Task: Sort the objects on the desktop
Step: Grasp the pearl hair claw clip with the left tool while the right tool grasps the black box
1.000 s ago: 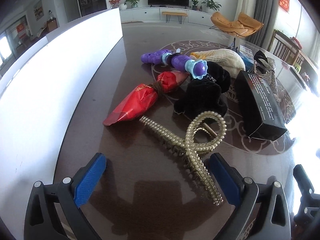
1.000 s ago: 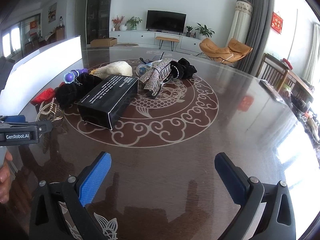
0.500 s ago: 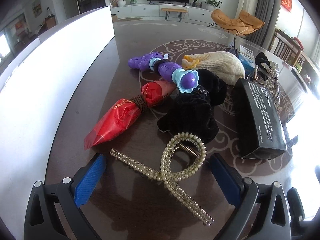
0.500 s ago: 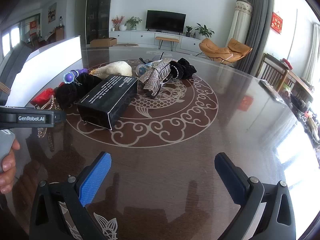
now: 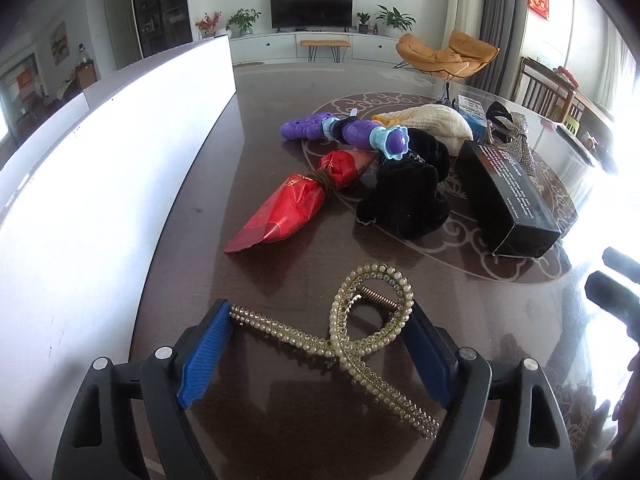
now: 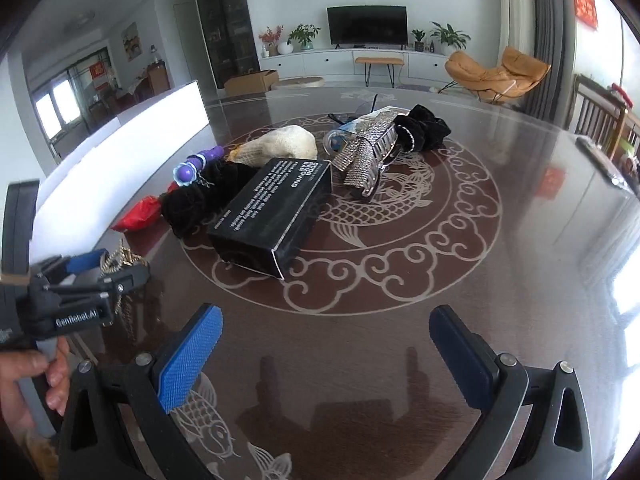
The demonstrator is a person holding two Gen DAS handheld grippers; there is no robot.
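"GenRobot.AI", white letters, on black body of left gripper [image 6: 88, 276], left edge of right wrist view. Black box [image 6: 272, 216], centre left: white print on top face, heading partly legible, seems "BEDR BAR…"; smaller lines too small to read. Red wall sign [image 6: 584, 8], upper right: characters unreadable.

Both wrist views low over table [image 6: 400, 280], tilted down toward TV wall; share black box [image 5: 508, 196].
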